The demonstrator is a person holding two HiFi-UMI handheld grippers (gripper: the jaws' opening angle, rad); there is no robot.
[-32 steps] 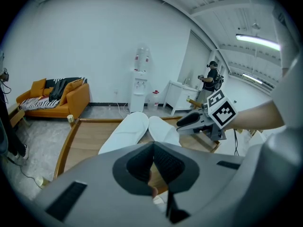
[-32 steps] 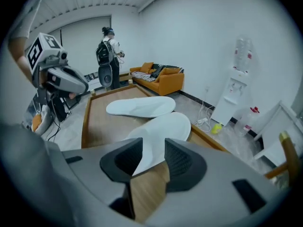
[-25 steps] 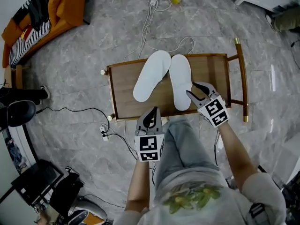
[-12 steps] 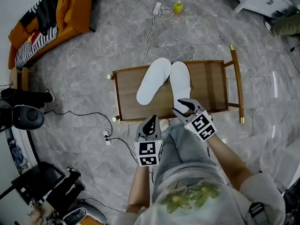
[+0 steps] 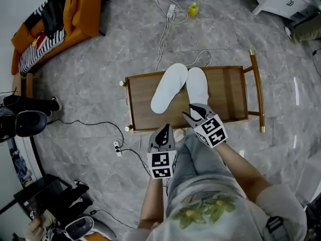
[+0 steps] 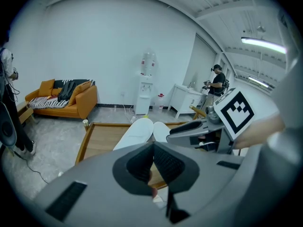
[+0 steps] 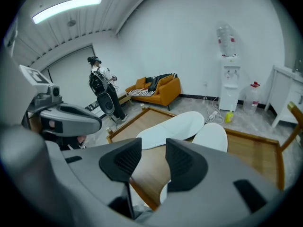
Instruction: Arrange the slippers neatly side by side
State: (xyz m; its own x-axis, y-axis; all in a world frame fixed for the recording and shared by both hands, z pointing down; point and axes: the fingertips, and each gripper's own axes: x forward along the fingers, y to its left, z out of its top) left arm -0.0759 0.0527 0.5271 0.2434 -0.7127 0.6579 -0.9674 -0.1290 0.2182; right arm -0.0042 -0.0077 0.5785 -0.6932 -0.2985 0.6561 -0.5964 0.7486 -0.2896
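White slippers, qty 2, lying flat on low wooden table w/ raised rim; grey marble floor all round.

- left slipper: tilted; far end leans right, near end swung out to the left.
- right slipper: approx straight, near to far; near end hidden behind right gripper in head view.
- Pair: far ends just beside each other, contact can't be told; near ends apart, so a V, not parallel.
- left gripper: at table's near edge, clear of both slippers; pads pressed together, nothing btwn them.
- right gripper: over near end of right slipper; jaws apart, nothing held; table wood shows thru the gap.
- Person: at near side of table, a gripper in each hand, grey trousers.

Surrounds:
- orange sofa, far left, w/ striped and dark cloth on it.
- yellow bottle, on floor beyond table.
- white cables, on floor far of table.
- power strip, nr table's near-left corner.
- water dispenser, by far wall.
- second person, standing in bkgd, well apart.
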